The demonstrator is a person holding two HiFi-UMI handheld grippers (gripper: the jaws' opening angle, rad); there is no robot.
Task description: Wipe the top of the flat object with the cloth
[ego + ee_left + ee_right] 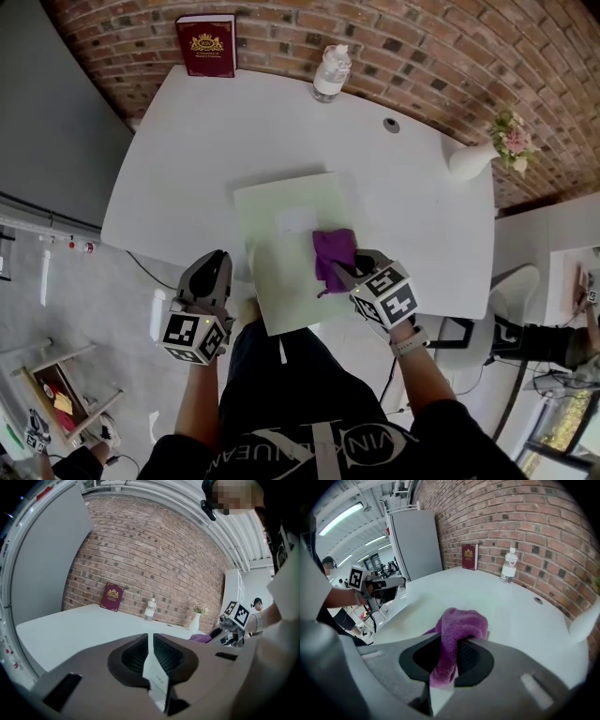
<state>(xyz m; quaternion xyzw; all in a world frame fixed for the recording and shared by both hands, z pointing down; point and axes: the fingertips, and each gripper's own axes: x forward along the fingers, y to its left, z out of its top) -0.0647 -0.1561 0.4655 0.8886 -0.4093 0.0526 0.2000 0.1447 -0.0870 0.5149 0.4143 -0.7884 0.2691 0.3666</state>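
Note:
A pale green flat board (281, 272) lies on the white table (187, 169), reaching its near edge. A purple cloth (333, 253) rests bunched on the board's right part. My right gripper (349, 274) is shut on the cloth's near end; in the right gripper view the cloth (457, 630) runs down between the jaws of that gripper (452, 656). My left gripper (217, 258) hangs off the table's near left edge, beside the board. In the left gripper view that gripper (150, 641) shows its jaws shut with nothing between them.
A dark red book (206, 44) stands against the brick wall at the table's far edge, with a water bottle (331, 73) to its right. A white vase with flowers (473, 157) is at the far right corner. A small cable hole (391, 124) is in the tabletop.

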